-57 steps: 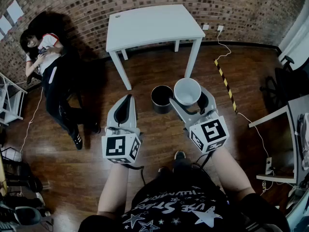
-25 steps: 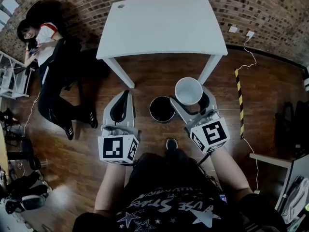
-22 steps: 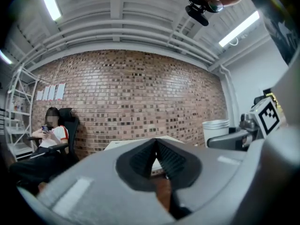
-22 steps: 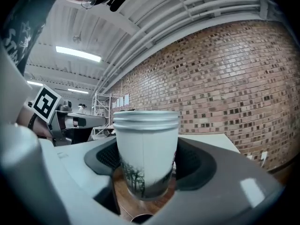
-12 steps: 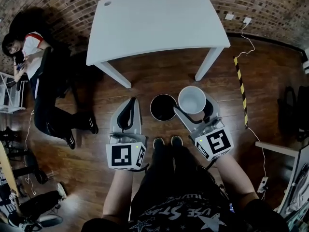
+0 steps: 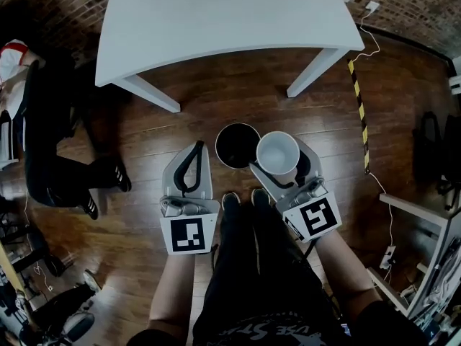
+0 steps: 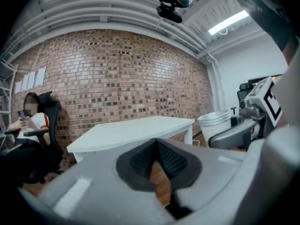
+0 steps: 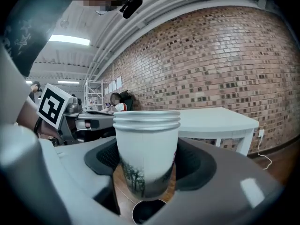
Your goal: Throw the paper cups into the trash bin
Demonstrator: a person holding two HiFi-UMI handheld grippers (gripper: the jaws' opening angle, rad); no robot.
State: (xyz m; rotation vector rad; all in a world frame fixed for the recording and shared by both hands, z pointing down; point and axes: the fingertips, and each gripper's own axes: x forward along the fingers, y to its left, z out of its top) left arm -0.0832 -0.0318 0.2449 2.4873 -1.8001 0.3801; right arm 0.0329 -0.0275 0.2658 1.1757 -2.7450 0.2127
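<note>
The trash bin's (image 6: 219,137) mouth lies open on the wooden floor (image 6: 216,107). The paper cups (image 6: 278,152) overlap its 3 o'clock rim, clamped upright in the right gripper (image 6: 282,167). The left gripper (image 6: 196,148), jaws together and empty, hangs at 8 o'clock. The bench (image 6: 216,13) stands at 12, a seated person (image 6: 43,121) at 9.

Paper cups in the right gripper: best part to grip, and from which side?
Mid-wall of the paper cups, below the rolled rims, jaws coming in level from the side across the diameter, as the right gripper grips them. They stand upright and taper downward, so the rims likely stop slip.
</note>
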